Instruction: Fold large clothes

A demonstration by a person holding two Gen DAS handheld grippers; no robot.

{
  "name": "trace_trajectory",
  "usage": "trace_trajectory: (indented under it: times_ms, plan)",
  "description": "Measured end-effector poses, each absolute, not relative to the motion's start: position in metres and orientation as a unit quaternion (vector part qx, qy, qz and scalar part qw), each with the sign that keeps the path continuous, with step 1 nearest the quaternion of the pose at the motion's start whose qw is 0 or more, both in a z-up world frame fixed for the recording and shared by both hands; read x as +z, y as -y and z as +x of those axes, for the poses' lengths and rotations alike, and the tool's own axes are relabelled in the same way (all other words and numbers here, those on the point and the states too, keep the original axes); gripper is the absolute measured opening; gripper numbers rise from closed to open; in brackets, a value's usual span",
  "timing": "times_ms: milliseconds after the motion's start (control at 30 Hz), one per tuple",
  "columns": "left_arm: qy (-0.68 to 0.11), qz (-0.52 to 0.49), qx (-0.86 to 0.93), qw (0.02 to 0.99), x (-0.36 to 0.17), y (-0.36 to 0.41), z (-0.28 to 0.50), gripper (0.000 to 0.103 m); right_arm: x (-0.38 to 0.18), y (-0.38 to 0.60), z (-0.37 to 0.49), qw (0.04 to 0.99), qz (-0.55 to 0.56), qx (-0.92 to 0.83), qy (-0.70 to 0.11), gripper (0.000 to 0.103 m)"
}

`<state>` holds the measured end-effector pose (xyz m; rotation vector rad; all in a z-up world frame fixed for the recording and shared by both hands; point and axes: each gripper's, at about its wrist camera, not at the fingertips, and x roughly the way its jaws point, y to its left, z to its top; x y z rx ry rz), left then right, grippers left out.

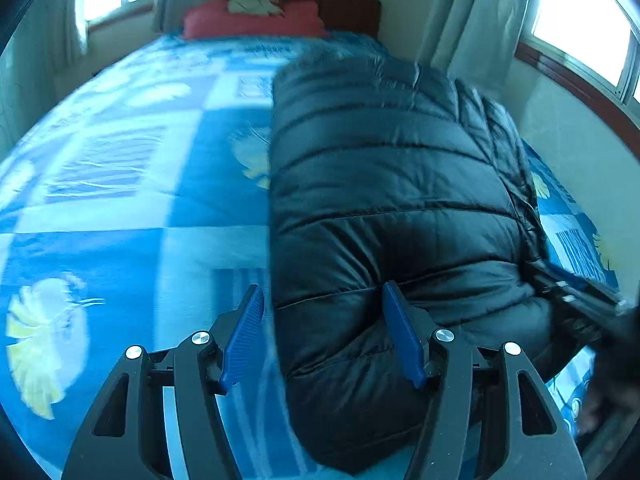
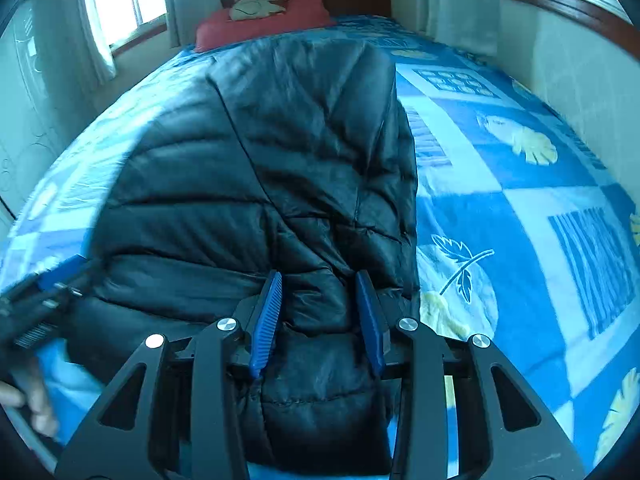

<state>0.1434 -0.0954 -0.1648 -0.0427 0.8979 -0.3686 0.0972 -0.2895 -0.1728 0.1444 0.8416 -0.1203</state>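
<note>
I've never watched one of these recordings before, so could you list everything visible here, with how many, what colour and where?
Puffer jacket: one, black, lying lengthwise on the bed.
Bedspread: one, blue patchwork with pale leaf prints, covering the bed.
Pillow: one, red, at the headboard.
Cushion: one, cream, on the pillow.
Headboard: one, dark wood, far end.
Curtains: white, beside the windows.
Windows: bright, both sides.
Left gripper: black with blue pads, astride the jacket's near left edge.
Right gripper: same colours, jacket fabric between its pads.
</note>
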Motion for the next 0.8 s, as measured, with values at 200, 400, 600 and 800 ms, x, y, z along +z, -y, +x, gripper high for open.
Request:
trace_trajectory:
  times_ms: [200, 400, 600, 800]
  plan:
    - [-0.439, -0.02, -0.185, 0.879, -0.166, 0.094, 0.149, 0.061, -0.161, 0.284, 0.098, 0.904, 0.075, -0.068, -0.416, 0.037]
    - [-0.391, -0.043, -0.187, 0.9, -0.114, 0.068, 0.141, 0.061, -0.09, 0.277, 0.081, 0.918, 0.101, -0.056, -0.378, 0.053]
    - [-0.372, -0.055, -0.179, 0.909, -0.098, 0.093, 0.189, 0.061, -0.059, 0.273, 0.151, 0.941, 0.086, -0.054, -0.322, 0.055]
    - [-0.394, -0.047, -0.165, 0.903, -0.129, 0.122, 0.228, 0.072, -0.116, 0.29, 0.208, 0.928, 0.051, -0.08, -0.361, 0.05]
